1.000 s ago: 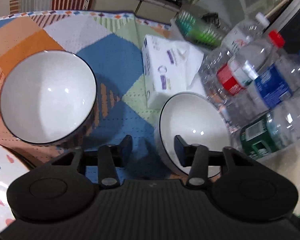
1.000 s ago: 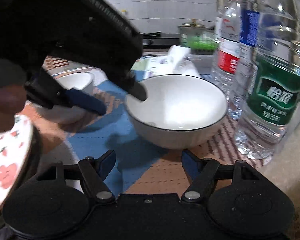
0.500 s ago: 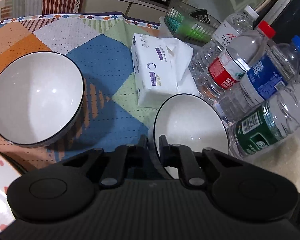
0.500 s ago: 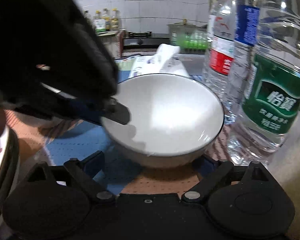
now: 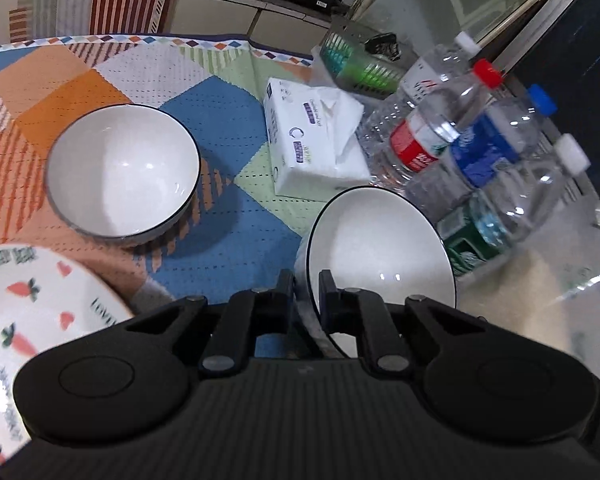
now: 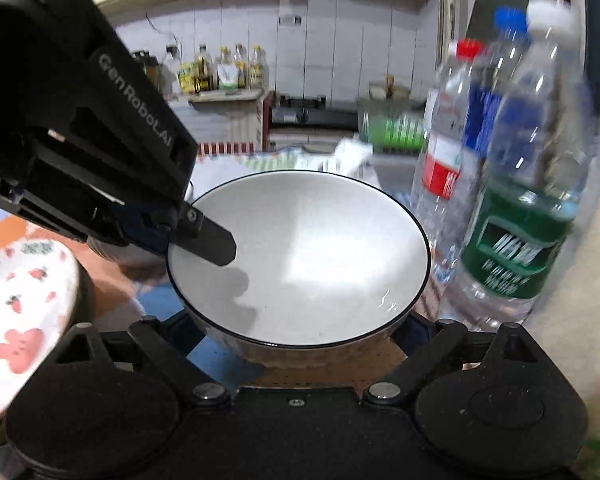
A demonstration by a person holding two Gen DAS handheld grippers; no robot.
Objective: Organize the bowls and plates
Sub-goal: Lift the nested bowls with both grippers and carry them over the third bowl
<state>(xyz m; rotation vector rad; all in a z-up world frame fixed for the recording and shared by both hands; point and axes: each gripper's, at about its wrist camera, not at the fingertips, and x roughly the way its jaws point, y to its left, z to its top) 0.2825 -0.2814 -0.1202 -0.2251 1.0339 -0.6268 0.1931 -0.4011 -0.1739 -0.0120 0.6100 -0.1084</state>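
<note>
A patchwork tablecloth (image 5: 228,128) carries a carrot-print plate (image 5: 28,300) at its near left, an empty white bowl (image 5: 122,170) and a tissue pack (image 5: 312,136). The left gripper (image 5: 305,294) pinches the near rim of a second, tilted white bowl (image 5: 380,248) beside the water bottles (image 5: 460,148). The right gripper (image 6: 298,344) (fingertips hidden) spreads wide around that bowl's underside.

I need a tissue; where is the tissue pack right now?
In the left wrist view the tissue pack lies on the patchwork cloth, right of centre, between the free bowl and the water bottles.
</note>
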